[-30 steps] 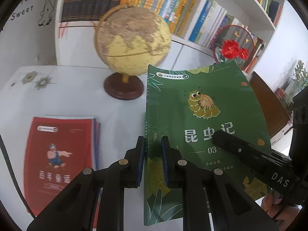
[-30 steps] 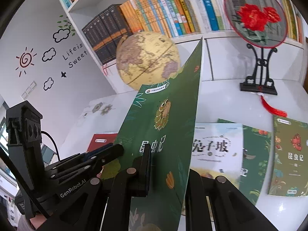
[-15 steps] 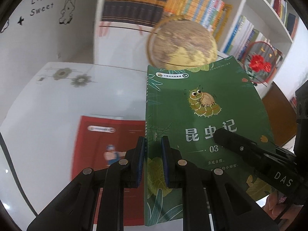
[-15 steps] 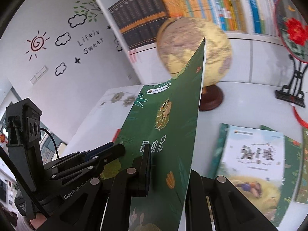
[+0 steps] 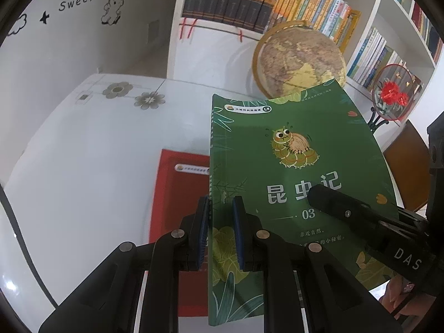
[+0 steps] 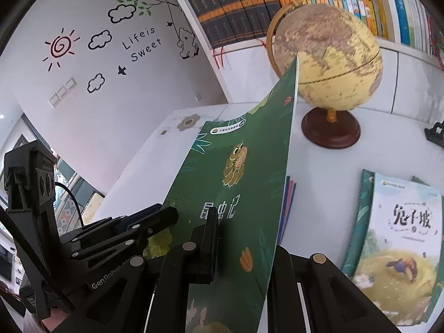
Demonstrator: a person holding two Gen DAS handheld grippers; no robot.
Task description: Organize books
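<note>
Both grippers are carrying the green insect book (image 5: 291,166) leftward w/ it now hanging over the red book (image 5: 177,194), globe (image 5: 299,58) sliding off to the right. Left gripper (image 5: 220,233) is clamped on the spine edge, right gripper (image 6: 244,249) pinching the opposite edge. Prob. stacking next.

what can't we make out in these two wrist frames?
- Red book, left wrist: right part hidden under the green book; title covered.
- Right gripper, right wrist: far finger hidden behind the green book; pad contact unseen.
- Globe, left wrist: base hidden by the green book.
- Rabbit book, right wrist: the books beneath show only edges.
- Fan, left wrist: stand partly hidden by the green book.
</note>
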